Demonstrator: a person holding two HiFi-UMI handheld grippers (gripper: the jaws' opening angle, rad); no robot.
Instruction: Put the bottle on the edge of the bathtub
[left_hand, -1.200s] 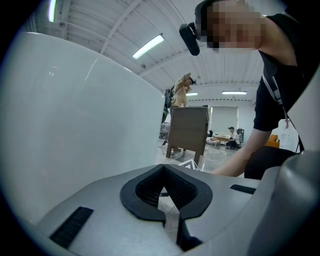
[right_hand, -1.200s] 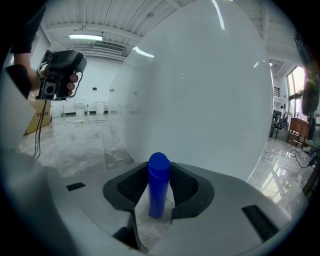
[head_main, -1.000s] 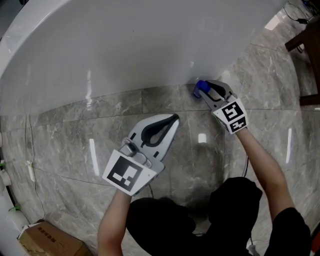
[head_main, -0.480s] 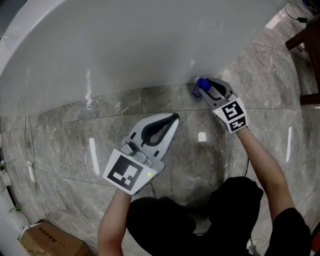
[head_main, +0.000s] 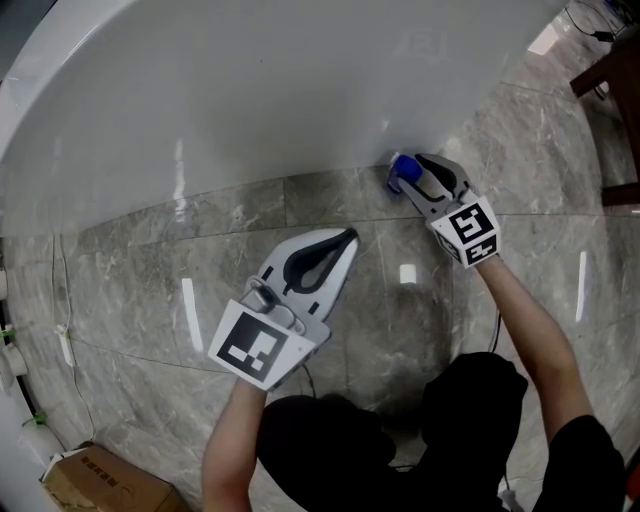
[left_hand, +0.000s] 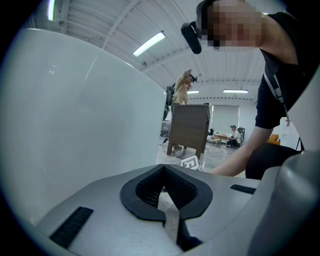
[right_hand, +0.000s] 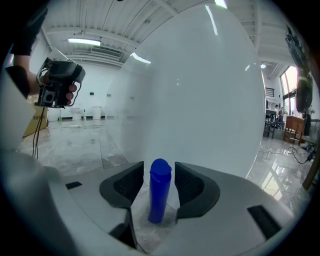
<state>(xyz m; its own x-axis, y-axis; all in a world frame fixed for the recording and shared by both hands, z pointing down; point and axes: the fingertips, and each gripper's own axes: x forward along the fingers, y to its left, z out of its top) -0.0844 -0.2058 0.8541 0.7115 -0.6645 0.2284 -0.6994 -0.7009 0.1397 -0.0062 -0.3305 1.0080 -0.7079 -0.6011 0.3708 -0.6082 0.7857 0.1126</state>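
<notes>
A blue bottle (head_main: 401, 172) (right_hand: 160, 192) stands upright on the stone floor, right against the white bathtub's (head_main: 300, 90) (right_hand: 210, 95) outer wall. My right gripper (head_main: 408, 176) (right_hand: 159, 169) is low at the floor with the bottle between its jaws. The jaws are opening, and a small gap shows on each side of the bottle. My left gripper (head_main: 349, 239) (left_hand: 163, 167) hovers over the floor to the left, pointing toward the tub (left_hand: 75, 120). It is shut with nothing in it.
Grey marble floor tiles (head_main: 150, 260) run along the tub's curved base. A cardboard box (head_main: 100, 485) lies at the bottom left. Dark wooden furniture (head_main: 612, 80) (left_hand: 189, 129) stands at the right. A thin cable (head_main: 62, 300) trails at the left.
The right gripper has stayed around the bottle at the tub's base and shifted very slightly. The left gripper has not moved.
</notes>
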